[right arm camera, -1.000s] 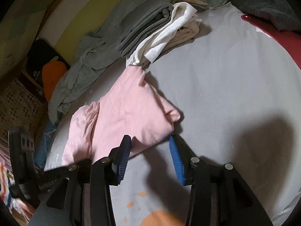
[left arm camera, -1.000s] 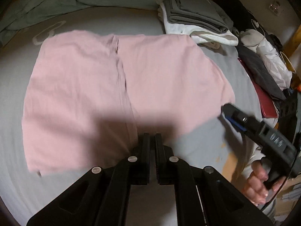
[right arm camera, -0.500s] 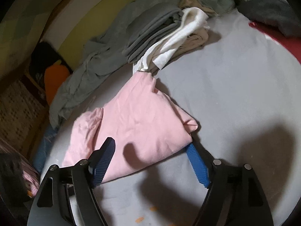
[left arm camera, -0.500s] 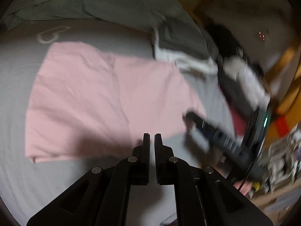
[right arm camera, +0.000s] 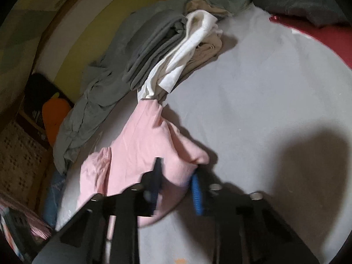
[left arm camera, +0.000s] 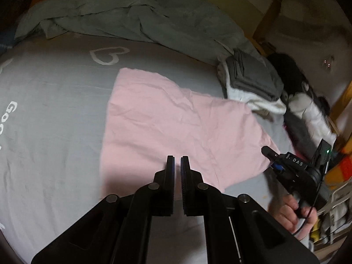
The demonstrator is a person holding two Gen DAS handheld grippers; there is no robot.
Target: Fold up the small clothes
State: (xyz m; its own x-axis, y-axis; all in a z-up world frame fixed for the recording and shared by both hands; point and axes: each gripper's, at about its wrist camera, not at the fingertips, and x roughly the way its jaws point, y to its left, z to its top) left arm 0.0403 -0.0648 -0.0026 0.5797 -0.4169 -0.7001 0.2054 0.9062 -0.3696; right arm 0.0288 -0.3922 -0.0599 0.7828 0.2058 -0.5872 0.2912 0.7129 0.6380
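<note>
Pink cloth flat on bed. Right gripper just squeezed in, pinching cloth corner, likely for fold. Left gripper clenched, empty, above near edge.

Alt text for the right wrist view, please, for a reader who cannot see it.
The right gripper, its jaws having just been closing, pinches a corner of the pink garment spread on a grey bedsheet. Beyond it lies a pile of grey, white and beige clothes, with a rumpled grey blanket along the bed's far edge.
</note>
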